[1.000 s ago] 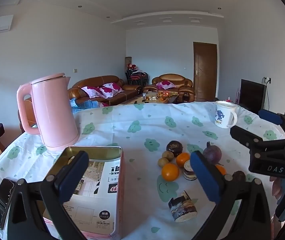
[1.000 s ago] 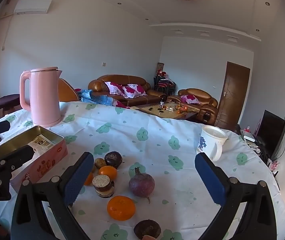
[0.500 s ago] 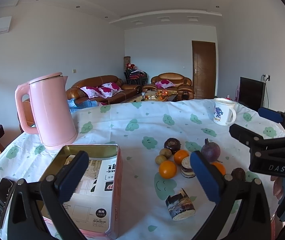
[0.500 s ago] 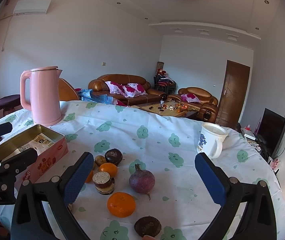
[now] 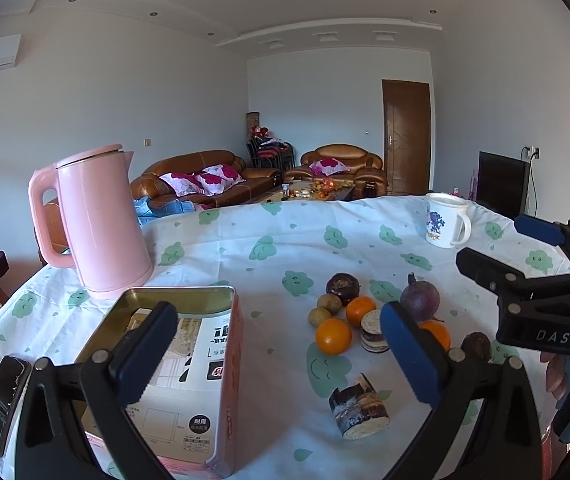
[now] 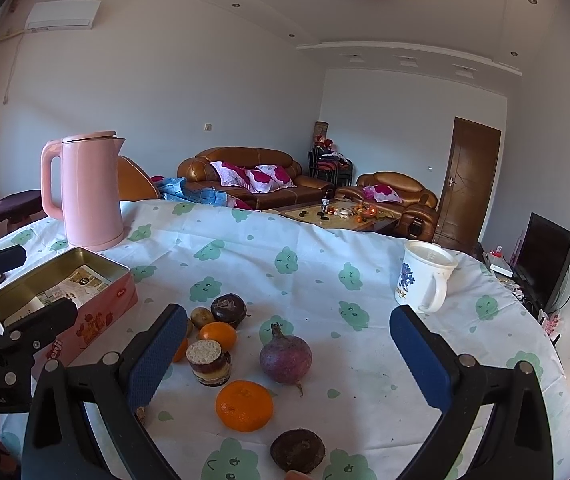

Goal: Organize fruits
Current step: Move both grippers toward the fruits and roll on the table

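Fruit clusters mid-surface (image 6: 325, 240): a dark fruit (image 6: 297, 450) nearest, partly cut off at six o'clock, then an orange (image 6: 244, 405). Right gripper (image 6: 287, 354) gapes, empty. Left gripper (image 5: 279, 348) likewise spread, its finger hiding part of another orange (image 5: 437, 332). Tin (image 5: 189, 360) at nine o'clock.

Left tool (image 5: 281, 352) and right tool (image 6: 289, 356) agape.
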Tool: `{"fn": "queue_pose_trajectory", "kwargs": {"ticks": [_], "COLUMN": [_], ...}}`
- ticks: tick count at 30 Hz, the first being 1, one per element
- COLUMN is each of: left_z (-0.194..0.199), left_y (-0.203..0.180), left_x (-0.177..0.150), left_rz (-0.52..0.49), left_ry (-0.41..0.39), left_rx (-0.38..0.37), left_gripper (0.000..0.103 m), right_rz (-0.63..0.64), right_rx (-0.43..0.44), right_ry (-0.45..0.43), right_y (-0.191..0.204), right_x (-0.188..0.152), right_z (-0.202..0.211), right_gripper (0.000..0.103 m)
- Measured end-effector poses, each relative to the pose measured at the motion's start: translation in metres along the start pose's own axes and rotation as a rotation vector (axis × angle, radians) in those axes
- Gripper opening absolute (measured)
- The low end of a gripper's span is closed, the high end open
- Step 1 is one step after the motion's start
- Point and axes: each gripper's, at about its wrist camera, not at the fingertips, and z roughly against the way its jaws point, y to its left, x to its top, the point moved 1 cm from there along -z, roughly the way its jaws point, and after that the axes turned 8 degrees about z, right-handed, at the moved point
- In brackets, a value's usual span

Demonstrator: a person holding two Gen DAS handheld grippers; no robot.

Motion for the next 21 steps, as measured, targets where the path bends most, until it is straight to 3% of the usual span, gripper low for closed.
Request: {"fn": "queue_pose_trajectory", "kwargs": {"ticks": [21], "left_z": [-0.0070], "left_y": [-0.0083], "left_x": [-0.0080], "left_rz": [-0.010], "left_ry": [0.024], "left_rx": [-0.004], "left_gripper": [0.103], "right_rz": [-0.008], "right_rx": [0.007], "right_ry": [0.023], "right_y": [-0.0017], "right_x": [-0.0081], "right_z": [-0.0063], "right_gripper": [0.102]}}
